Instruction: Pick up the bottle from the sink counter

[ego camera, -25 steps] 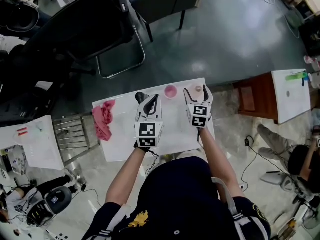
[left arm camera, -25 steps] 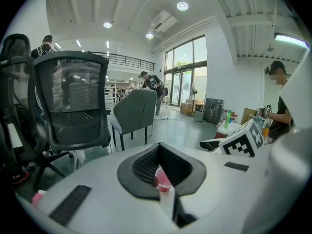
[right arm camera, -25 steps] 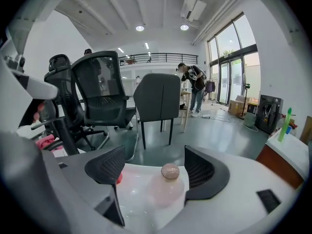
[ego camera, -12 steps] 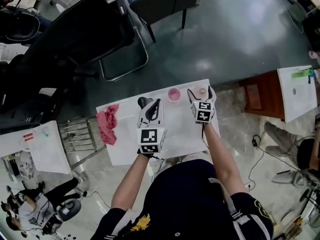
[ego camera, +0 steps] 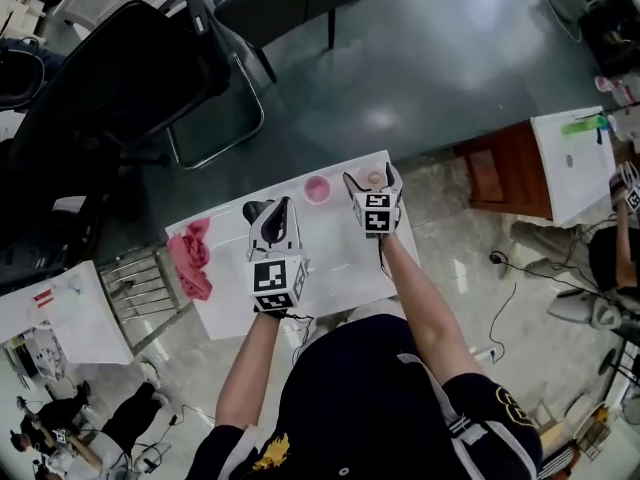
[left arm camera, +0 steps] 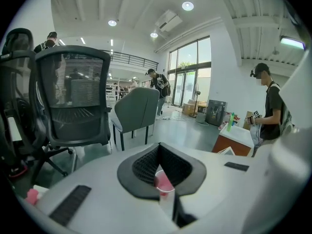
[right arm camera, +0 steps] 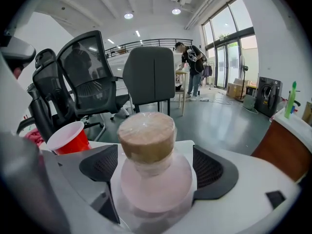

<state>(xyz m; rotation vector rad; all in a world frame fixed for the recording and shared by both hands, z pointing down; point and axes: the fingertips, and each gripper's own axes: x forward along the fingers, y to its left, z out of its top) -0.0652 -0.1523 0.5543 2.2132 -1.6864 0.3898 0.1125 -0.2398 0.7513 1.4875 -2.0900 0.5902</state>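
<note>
As its jaws have just been opening wide, the right gripper (ego camera: 373, 180) straddles the bottle (right arm camera: 146, 145) without squeezing. The left gripper (ego camera: 272, 214) is closed, empty.

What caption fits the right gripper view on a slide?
Right gripper, jaws just opened wide, straddles a cork-topped pink bottle without gripping it; red cup stands at left.

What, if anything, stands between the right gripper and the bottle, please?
Nothing visible does: the bottle sits between the right gripper's jaws, which have just been opening. The red cup stands off to its left.
</note>
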